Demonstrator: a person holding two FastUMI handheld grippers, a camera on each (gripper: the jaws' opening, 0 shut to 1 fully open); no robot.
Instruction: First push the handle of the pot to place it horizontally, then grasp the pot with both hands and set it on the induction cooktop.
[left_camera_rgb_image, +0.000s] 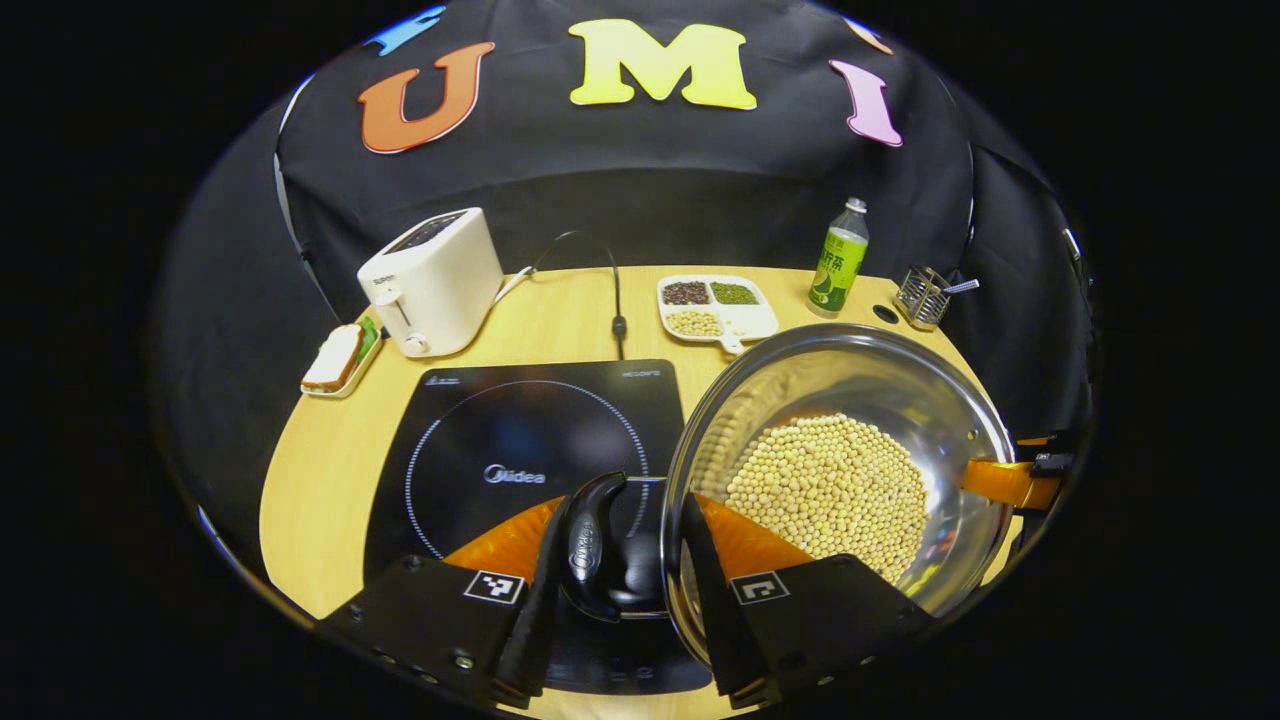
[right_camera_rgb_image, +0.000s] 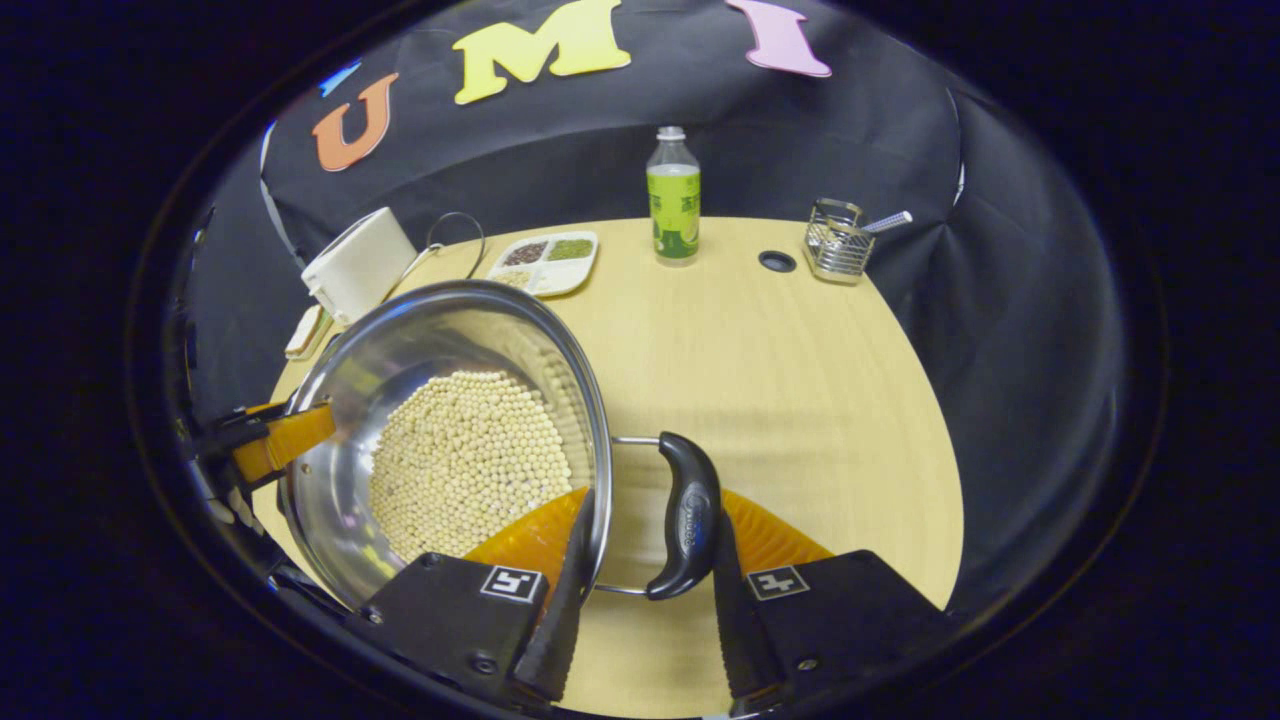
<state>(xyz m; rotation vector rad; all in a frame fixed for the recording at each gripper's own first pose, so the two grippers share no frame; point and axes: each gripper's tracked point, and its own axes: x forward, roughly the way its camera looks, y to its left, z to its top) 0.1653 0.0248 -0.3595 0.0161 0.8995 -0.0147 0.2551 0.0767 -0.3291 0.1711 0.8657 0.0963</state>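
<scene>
A: Straddling the pot's (left_camera_rgb_image: 840, 470) rim, the left gripper (left_camera_rgb_image: 620, 590) has 1 finger outside the black left handle (left_camera_rgb_image: 592, 545) and 1 inside the bowl, so the jaws stand apart around handle and wall; whether both press, I cannot tell.

B: The right gripper (right_camera_rgb_image: 640, 590) mirrors it, I judge for a balanced 2-handed carry: 1 finger inside the rim, 1 just outside the right handle (right_camera_rgb_image: 685, 530). Again, contact on both sides is unclear.

A: Both handles lie level, which suits this sideways hold, and the soybeans (right_camera_rgb_image: 465, 460) make an even lift matter.

B: The pot sits over the right edge of the induction cooktop (left_camera_rgb_image: 500, 440), toward the table's (right_camera_rgb_image: 800, 400) near edge. It looks raised, though I can't confirm.

A: Toaster (left_camera_rgb_image: 435, 280), divided tray (left_camera_rgb_image: 715, 308) and bottle (right_camera_rgb_image: 673, 195) stand along the far edge, well apart.
</scene>
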